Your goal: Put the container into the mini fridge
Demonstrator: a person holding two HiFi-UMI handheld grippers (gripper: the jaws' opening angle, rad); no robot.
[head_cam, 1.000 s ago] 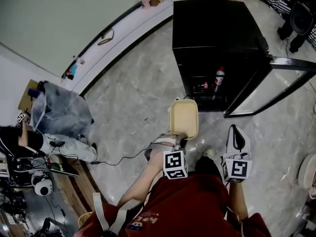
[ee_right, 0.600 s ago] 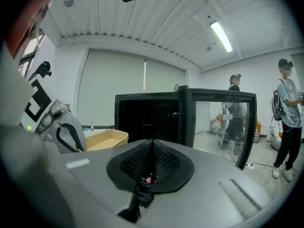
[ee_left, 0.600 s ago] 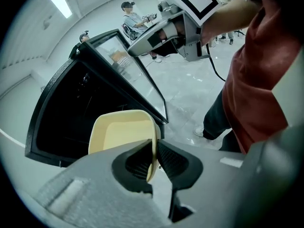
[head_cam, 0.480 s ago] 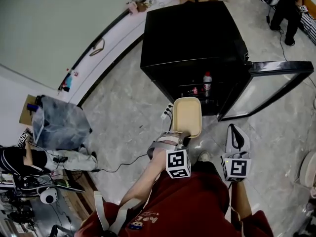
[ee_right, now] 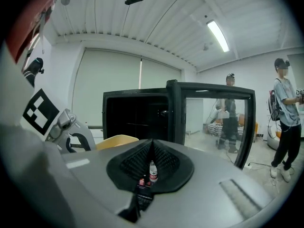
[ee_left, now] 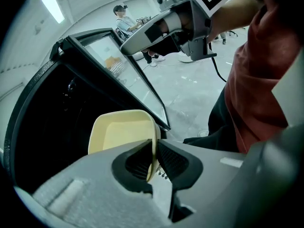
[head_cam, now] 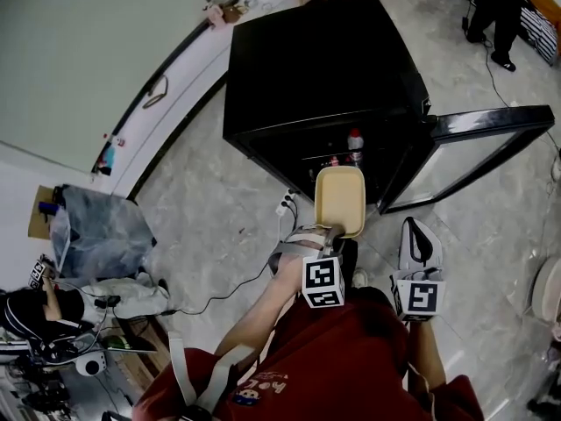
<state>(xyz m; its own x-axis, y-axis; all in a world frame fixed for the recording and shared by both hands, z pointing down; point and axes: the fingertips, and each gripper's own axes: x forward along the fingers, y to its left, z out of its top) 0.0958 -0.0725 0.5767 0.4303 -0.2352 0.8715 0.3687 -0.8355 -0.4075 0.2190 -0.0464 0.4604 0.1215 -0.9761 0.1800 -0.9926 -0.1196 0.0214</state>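
The black mini fridge (head_cam: pixel 316 68) stands on the floor with its glass door (head_cam: pixel 478 143) swung open to the right. A cream container (head_cam: pixel 340 200) hangs just in front of the fridge's dark opening, with my left gripper (head_cam: pixel 331 233) shut on its near rim. In the left gripper view the container (ee_left: pixel 121 132) has its rim pinched between the pads of the left gripper (ee_left: pixel 154 148), and the opening (ee_left: pixel 52 113) is at the left. My right gripper (head_cam: pixel 415 226) hangs beside it, shut and empty. In the right gripper view the right gripper (ee_right: pixel 152 144) faces the fridge (ee_right: pixel 137 113).
A bottle (head_cam: pixel 355 141) with a red cap stands inside the fridge. A white power strip (head_cam: pixel 286 205) and its cable lie on the floor left of the container. A person (head_cam: pixel 498 3) stands beyond the door. A plastic-wrapped bundle (head_cam: pixel 96 231) sits at the left.
Both grippers have moved toward the fridge. The container, still gripped, has gone from short of the fridge to right in front of its opening.
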